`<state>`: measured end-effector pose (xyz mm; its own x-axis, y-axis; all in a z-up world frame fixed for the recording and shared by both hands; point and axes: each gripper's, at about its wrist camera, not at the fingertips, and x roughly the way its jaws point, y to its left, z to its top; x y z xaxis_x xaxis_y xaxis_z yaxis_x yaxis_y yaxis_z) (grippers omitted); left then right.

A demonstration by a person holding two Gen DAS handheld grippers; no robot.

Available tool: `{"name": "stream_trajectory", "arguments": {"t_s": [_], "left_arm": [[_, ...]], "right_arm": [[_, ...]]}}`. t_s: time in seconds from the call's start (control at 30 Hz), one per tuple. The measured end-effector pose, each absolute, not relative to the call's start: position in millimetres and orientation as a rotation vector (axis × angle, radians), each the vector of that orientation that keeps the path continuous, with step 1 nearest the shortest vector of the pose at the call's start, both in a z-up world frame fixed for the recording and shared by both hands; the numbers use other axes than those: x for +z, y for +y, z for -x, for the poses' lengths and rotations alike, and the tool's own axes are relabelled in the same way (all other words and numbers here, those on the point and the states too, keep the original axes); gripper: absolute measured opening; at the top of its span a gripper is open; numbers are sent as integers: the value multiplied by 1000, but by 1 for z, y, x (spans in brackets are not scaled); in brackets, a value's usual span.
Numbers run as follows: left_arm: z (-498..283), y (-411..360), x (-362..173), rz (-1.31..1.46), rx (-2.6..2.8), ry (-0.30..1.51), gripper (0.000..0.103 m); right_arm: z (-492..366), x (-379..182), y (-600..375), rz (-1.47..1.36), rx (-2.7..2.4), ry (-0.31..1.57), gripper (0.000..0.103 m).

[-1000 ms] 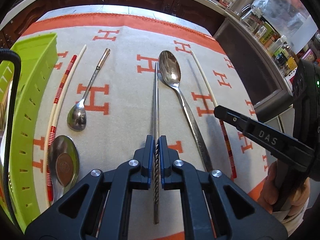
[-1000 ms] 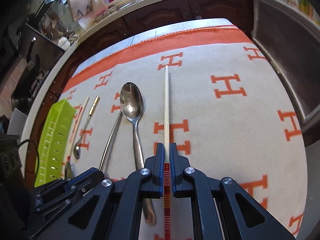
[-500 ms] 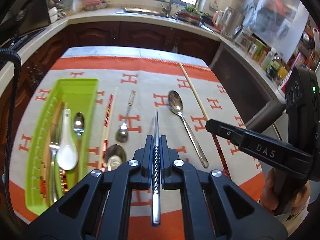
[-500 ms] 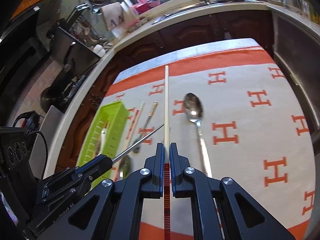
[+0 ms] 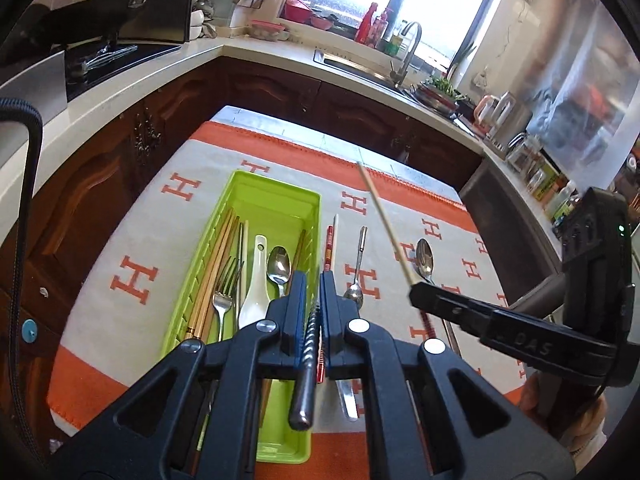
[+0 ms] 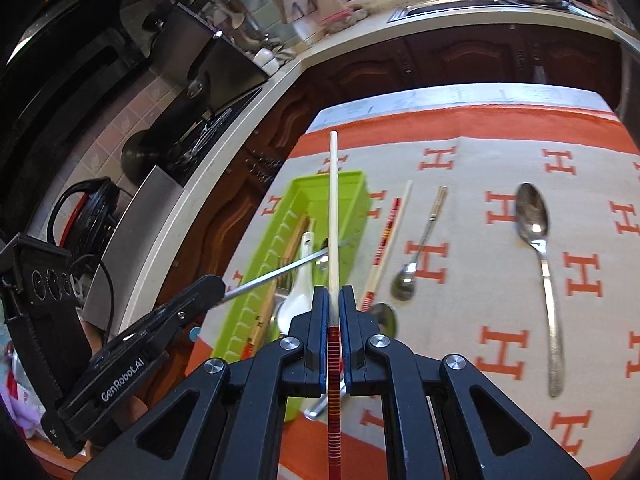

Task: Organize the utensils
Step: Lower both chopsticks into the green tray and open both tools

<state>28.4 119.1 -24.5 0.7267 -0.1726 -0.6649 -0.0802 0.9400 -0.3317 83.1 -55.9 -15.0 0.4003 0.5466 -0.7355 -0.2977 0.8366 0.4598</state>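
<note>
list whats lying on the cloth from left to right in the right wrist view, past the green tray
green tray → red-striped chopstick → small spoon with the gold-tipped handle → large steel spoon. The second small spoon, next to the gripper finger, is left out as mostly hidden.

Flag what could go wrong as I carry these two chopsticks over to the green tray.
1. Each claw, left claw and right claw, pinches its stick near one end, so the metal chopstick or the white chopstick may swing or slip.
2. The two sticks cross above the green tray in the right wrist view; they could knock together.
3. The tray already holds a white spoon and a fork, so a stick may land askew.
</note>
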Motion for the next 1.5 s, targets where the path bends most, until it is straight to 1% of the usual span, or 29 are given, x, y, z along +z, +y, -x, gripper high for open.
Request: {"name": "stream_trajectory", "arguments": {"t_s": [0.23, 0.4, 0.67, 0.9, 1.0, 1.13, 1.33, 1.5], "left_arm": [[-24, 147, -42, 452, -107, 739, 5], [-16, 157, -30, 478, -123, 662, 4], [-20, 151, 1, 444, -157, 585, 3], [-23, 143, 42, 389, -171, 463, 3], [-26, 142, 45, 351, -120, 409, 3], [-38, 154, 27, 367, -61, 392, 3], [-61, 184, -17, 456, 4, 399, 3], [-71, 197, -54, 485, 47, 500, 3]], "right_arm": [[-105, -50, -11, -265, 539, 1116, 5], [-112, -63, -1, -294, 521, 1134, 5], [-115, -48, -2, -336, 508, 1081, 5], [-114, -16, -17, -392, 504, 967, 5], [-118, -13, -19, -408, 506, 955, 5], [-119, -15, -18, -404, 504, 948, 5], [-121, -26, -14, -394, 494, 946, 5], [-123, -32, -9, -375, 500, 964, 5]]}}
